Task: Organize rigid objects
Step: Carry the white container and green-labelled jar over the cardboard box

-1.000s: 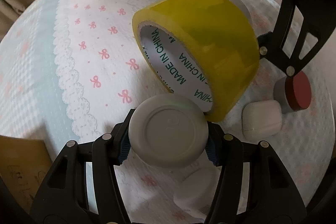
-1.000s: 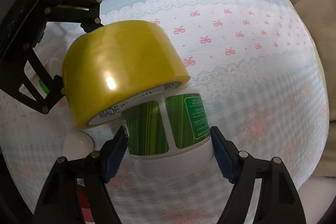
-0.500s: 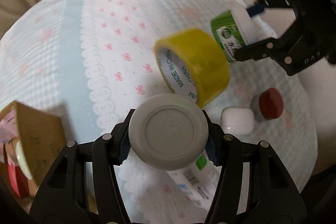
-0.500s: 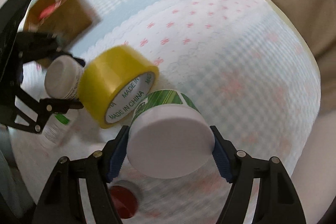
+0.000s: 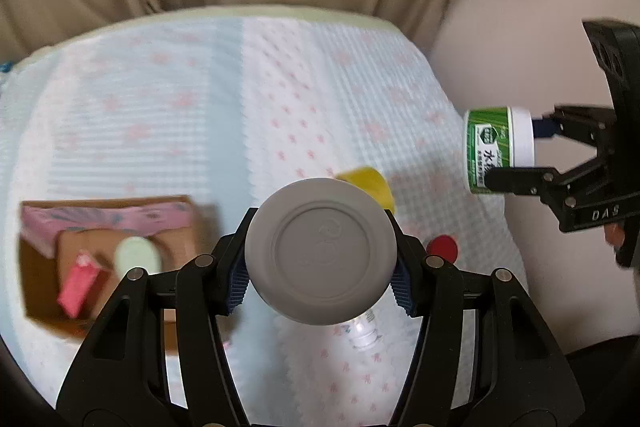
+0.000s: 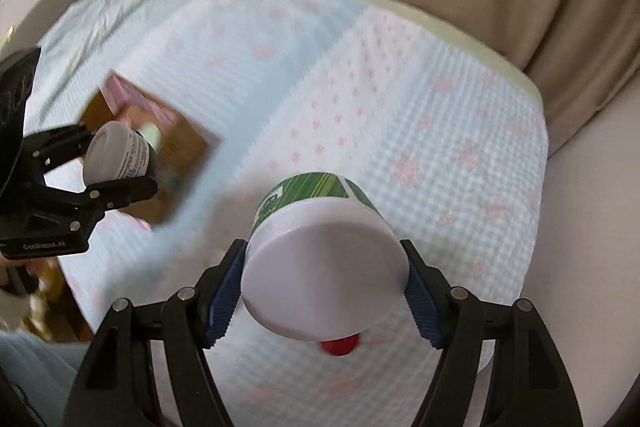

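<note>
Your left claw (image 5: pixel 320 259) grips a grey-lidded jar (image 5: pixel 321 251) by its sides, held above the table (image 5: pixel 240 99) near its front edge. Your right claw (image 6: pixel 325 287) clamps a green jar (image 6: pixel 320 259) with a white lid, up off the cloth by the right edge. A box (image 5: pixel 44 267) with pink items inside sits near the left edge; yellow tape (image 5: pixel 370 183), a red cap (image 5: pixel 442 247) and a small bottle (image 5: pixel 364 331) lie between the two claws
</note>
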